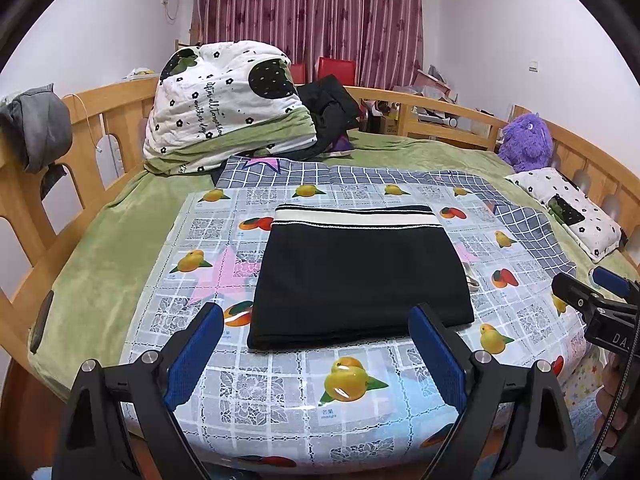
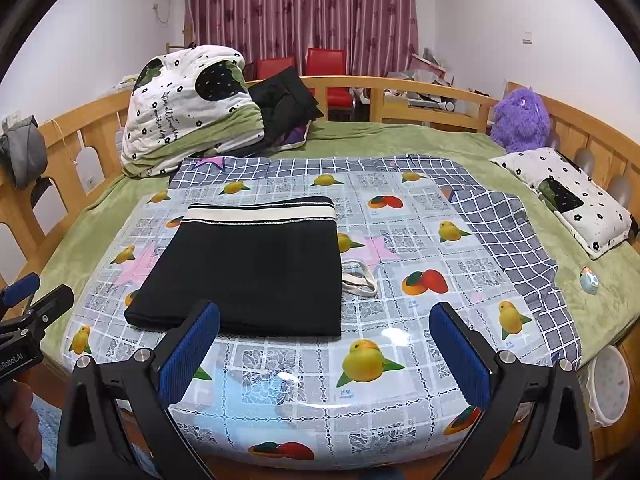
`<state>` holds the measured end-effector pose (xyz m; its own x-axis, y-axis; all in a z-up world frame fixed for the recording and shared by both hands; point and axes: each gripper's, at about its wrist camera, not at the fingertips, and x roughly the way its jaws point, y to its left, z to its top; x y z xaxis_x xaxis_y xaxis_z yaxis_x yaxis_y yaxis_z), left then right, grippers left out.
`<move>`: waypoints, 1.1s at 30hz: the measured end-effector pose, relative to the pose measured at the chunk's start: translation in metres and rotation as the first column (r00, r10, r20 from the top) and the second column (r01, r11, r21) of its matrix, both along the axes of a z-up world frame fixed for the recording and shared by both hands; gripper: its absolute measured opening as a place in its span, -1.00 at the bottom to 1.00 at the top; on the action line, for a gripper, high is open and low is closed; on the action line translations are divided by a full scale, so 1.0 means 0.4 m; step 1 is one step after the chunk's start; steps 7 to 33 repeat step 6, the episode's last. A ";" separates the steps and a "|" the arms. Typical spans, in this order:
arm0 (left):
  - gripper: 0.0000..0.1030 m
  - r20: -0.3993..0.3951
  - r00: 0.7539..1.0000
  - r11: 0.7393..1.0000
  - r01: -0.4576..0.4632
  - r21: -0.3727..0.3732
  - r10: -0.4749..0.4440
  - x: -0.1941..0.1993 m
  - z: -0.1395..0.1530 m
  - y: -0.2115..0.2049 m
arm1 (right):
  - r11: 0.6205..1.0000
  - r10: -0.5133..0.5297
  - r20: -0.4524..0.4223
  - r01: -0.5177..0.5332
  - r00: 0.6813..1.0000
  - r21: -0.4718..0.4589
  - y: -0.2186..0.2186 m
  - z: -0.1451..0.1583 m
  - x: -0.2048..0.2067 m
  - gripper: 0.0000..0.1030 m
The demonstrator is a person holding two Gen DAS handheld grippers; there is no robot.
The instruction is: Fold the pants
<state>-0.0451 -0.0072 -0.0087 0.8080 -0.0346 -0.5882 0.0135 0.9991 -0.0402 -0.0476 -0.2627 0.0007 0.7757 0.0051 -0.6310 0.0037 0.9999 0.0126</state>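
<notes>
The folded black pants (image 1: 362, 276) lay flat on the bed's fruit-print cover (image 1: 280, 396), waistband away, just ahead of the left gripper (image 1: 316, 356) and ahead-left of the right gripper (image 2: 324, 356), both spread apart and empty

Both wrist cameras sit low at the near edge of the bed, facing the maroon curtain (image 1: 308, 20) (image 2: 300, 8). Left view centres the folded black pants (image 1: 360, 276); right view sits further right, pants (image 2: 252, 268) left of centre. Both share the fruit-print plastic sheet (image 1: 280, 392) (image 2: 420, 240), and each catches the other tool at its side.
</notes>
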 end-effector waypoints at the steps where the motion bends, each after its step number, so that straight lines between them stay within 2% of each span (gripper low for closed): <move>1: 0.82 0.000 1.000 1.000 0.000 0.000 0.000 0.000 0.000 0.000 | 1.000 -0.001 0.000 0.001 1.000 0.000 -0.001 0.000 0.000 0.99; 33: 0.82 -0.001 1.000 1.000 -0.001 0.001 0.001 0.000 0.000 0.000 | 1.000 -0.005 -0.002 0.005 1.000 0.002 -0.004 0.001 -0.001 0.99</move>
